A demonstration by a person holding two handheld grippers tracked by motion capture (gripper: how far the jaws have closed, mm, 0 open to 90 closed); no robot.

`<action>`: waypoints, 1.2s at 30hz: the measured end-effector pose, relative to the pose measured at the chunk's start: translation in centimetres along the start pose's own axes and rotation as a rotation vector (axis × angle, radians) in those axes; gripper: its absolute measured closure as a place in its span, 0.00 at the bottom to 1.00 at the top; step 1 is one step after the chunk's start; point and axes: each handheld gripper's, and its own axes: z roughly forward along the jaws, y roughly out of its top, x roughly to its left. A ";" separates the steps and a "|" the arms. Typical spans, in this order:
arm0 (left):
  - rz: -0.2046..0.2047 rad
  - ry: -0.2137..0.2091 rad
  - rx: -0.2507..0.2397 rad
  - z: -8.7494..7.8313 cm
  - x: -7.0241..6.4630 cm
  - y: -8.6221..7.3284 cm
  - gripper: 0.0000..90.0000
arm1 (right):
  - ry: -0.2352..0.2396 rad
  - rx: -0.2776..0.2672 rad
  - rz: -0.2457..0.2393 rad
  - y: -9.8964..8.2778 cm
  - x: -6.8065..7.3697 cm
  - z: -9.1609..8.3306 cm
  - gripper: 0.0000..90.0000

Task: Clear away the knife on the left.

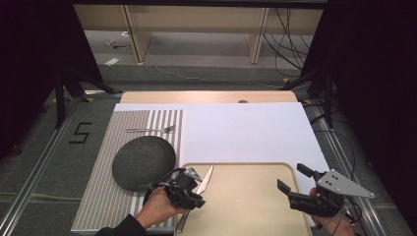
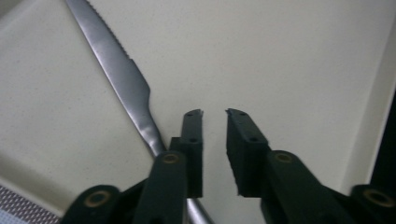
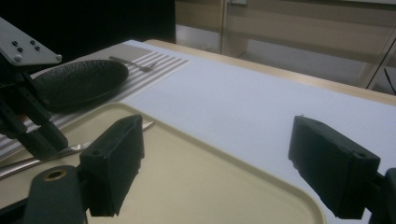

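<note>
A table knife lies slanted over the left rim of the beige tray, blade on the tray, handle toward the front. My left gripper hovers over its handle. In the left gripper view the jaws stand a little apart with nothing between them. There the knife runs up and left, beside and under the left jaw. My right gripper is wide open above the tray's right side, and its jaws are empty.
A black plate sits on a striped placemat left of the tray, with a fork beyond it. A white sheet covers the table behind the tray. The plate and left gripper show in the right gripper view.
</note>
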 end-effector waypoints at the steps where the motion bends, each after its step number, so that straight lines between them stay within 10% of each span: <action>1: 0.001 -0.008 -0.002 -0.1 0.0 0.0 0.74 | -0.001 0.000 -0.001 0.0 0.0 0.0 0.21; 14: 0.072 0.012 -0.222 -2.2 -0.5 -0.4 0.42 | 0.000 0.000 0.002 0.0 0.0 0.0 0.21; 36: 0.112 0.018 -0.562 -5.2 -0.1 -1.6 0.30 | 0.005 -0.011 0.017 0.1 0.0 -0.2 0.21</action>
